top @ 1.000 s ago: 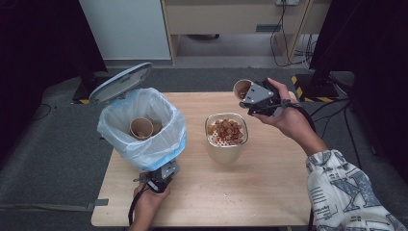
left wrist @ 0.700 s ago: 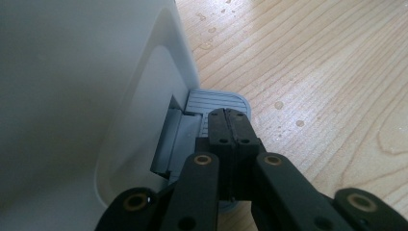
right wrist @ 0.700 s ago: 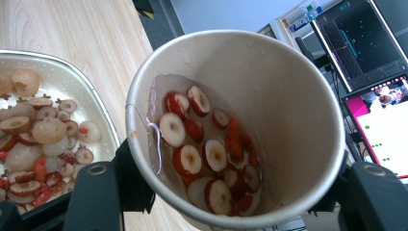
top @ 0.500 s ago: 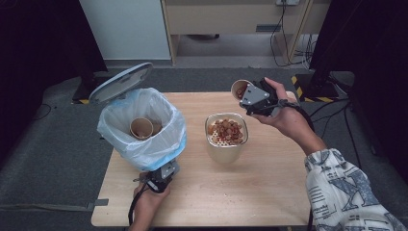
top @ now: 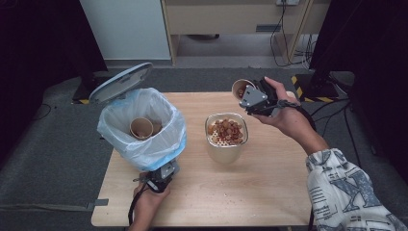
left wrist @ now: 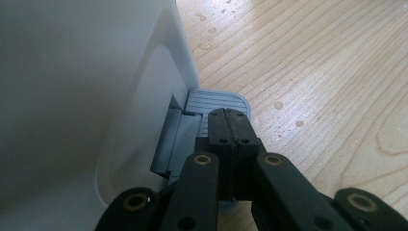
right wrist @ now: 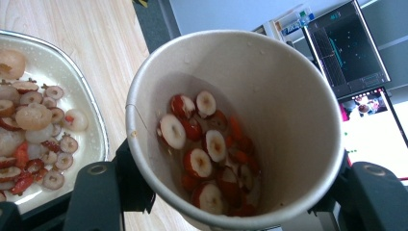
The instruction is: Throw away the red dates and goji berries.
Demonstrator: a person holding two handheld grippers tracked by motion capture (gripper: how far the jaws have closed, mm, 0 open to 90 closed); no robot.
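- Compared with a second ago, hardly anything has shifted: the right gripper (top: 246,94) holds the tan paper cup (right wrist: 231,130) tipped on its side beyond the strainer, at about the same tilt as before.
- Its jaws clamp the cup's wall; sliced red dates and orange bits (right wrist: 209,149) still cling inside, so I judge the emptying unfinished.
- The white perforated strainer bowl (top: 226,132) on the wooden worktop (top: 269,187) already holds a heap of fruit.
- The left gripper (left wrist: 231,137), jaws shut on nothing, presses the grey pedal (left wrist: 219,102) of the white bag-lined bin (top: 142,127), keeping its lid (top: 120,83) up for the cup.
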